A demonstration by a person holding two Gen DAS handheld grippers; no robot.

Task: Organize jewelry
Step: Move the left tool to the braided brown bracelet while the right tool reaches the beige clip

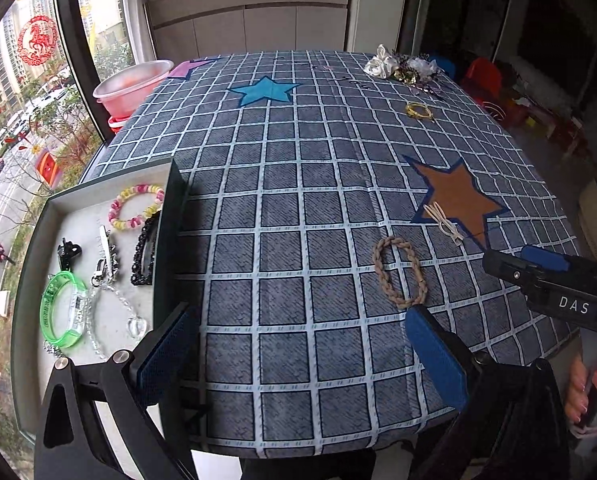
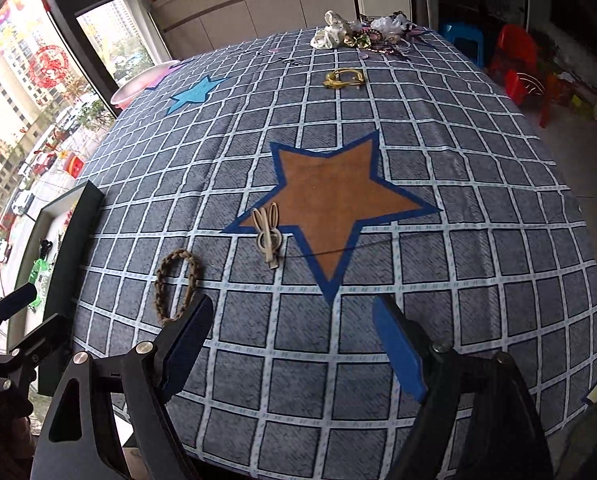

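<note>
Both the left gripper (image 1: 302, 354) and right gripper (image 2: 292, 344) hang released; the near braided hair tie (image 2: 177, 285) may slide away under a glancing pad.

Soft daylight comes in from the window (image 1: 38, 128) on the left, and the checked cloth (image 1: 298, 208) is evenly lit. The room on the right stays dim. The tray wall (image 1: 174, 216) throws a dark shadow. Both fisheye views bend strongly at the edges; the corners are black.
</note>
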